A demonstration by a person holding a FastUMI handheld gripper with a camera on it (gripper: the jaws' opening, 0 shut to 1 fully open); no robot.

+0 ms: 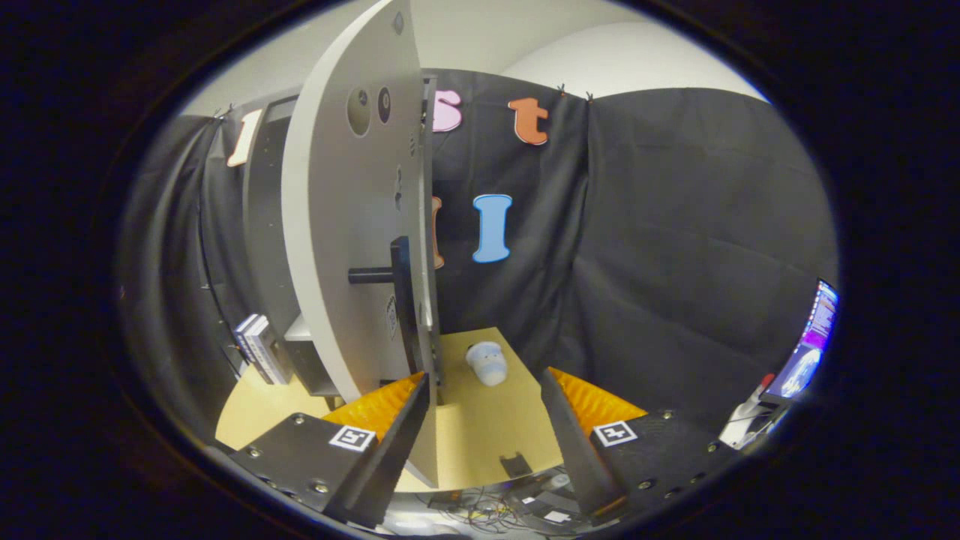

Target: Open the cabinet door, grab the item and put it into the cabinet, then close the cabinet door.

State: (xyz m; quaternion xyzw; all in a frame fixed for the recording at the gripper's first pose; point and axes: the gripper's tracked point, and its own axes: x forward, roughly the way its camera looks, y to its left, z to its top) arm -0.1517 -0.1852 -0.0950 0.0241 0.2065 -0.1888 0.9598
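Observation:
The grey cabinet (pixel 262 225) stands on the left of the wooden table (pixel 480 442). Its door (pixel 345 225) is swung open towards me and seen almost edge-on, with a black bar handle (pixel 391 274) sticking out of it. My gripper (pixel 486 391) is open. The door's free edge sits just inside the left finger (pixel 390 420), and whether they touch I cannot tell. A small white cup-like item (pixel 487 362) lies on its side on the table, just beyond the fingertips and between them. The right finger (pixel 577 420) holds nothing.
Inside the cabinet a shelf (pixel 300 330) shows behind the door. A few books (pixel 255 349) stand by the cabinet's left side. A lit screen (pixel 810 345) is far right, off the table. Cables (pixel 480 514) lie below the table's near edge.

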